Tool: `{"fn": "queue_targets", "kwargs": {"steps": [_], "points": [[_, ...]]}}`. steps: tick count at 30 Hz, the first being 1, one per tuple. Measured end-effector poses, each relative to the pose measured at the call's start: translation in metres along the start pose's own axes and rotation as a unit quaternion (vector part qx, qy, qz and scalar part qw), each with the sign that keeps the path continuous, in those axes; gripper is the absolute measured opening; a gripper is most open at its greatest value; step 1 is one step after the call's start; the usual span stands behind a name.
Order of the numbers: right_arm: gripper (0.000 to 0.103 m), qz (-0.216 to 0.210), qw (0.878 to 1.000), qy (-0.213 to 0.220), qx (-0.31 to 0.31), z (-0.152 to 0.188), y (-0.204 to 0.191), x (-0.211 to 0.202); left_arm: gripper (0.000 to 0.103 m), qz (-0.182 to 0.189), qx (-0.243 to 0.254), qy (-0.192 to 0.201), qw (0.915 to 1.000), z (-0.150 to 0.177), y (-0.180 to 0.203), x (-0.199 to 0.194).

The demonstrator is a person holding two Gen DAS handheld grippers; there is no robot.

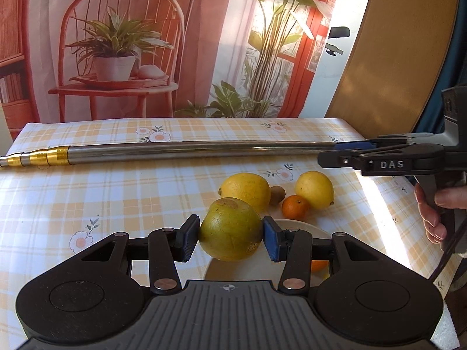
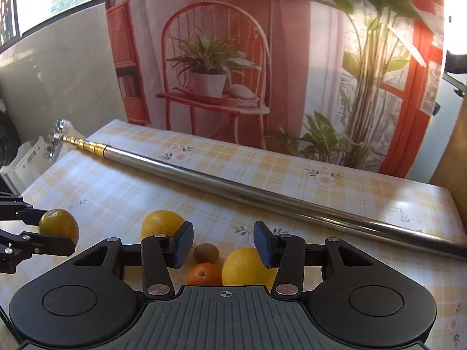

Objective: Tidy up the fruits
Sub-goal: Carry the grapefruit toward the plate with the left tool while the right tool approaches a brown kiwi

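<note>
The left gripper (image 1: 230,237) is clenched on a greenish citrus fruit (image 1: 230,229), held above a white plate (image 1: 303,229). It looks firm, smooth and rather heavy; holding across its middle seems safest. The right gripper (image 2: 223,245) is released over the lemon (image 2: 248,267).

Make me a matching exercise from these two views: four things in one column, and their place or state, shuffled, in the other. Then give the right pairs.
Things:
1. greenish citrus fruit
2. kiwi
3. metal pole
4. right gripper

Place or state:
A. open, hovering above the fruit on the table
B. lying across the tablecloth behind the fruit
C. clamped between the left gripper's pads, above a white plate
D. small and brown, sitting among the yellow and orange fruit

Pairs: 1-C, 2-D, 3-B, 4-A
</note>
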State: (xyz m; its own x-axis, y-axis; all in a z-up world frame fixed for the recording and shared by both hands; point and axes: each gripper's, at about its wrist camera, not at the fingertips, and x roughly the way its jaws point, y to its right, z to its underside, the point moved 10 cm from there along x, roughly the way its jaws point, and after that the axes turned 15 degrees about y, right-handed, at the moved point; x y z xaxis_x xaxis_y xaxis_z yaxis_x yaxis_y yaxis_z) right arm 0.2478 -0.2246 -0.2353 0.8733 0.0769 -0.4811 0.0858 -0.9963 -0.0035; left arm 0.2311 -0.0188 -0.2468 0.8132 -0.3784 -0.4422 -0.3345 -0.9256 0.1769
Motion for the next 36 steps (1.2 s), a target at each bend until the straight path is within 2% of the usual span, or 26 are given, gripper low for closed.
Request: {"fn": "queue_targets", "kwargs": {"steps": [3,11,26,31,36], "points": [[0.031,-0.006,0.998,-0.041,-0.043,0.007,-0.013,0.023,0.049,0.004,-0.009,0.0,1.0,0.005,0.0,-0.001],[0.028,-0.018,0.99,-0.108,-0.085,0.029,-0.031,0.056,0.049,0.004,-0.005,0.009,0.9999,0.011,0.001,-0.004],[0.028,-0.037,0.984,-0.15,-0.091,0.043,-0.035,0.076,0.049,0.0,-0.013,0.006,0.9999,0.014,-0.005,0.0],[0.028,-0.04,0.984,-0.15,-0.081,0.043,-0.034,0.078,0.049,0.0,-0.016,0.004,0.9999,0.016,-0.004,0.001],[0.027,-0.043,0.981,-0.156,-0.104,0.045,-0.037,0.078,0.049,0.002,-0.014,0.002,0.9999,0.016,-0.002,0.001]]}}
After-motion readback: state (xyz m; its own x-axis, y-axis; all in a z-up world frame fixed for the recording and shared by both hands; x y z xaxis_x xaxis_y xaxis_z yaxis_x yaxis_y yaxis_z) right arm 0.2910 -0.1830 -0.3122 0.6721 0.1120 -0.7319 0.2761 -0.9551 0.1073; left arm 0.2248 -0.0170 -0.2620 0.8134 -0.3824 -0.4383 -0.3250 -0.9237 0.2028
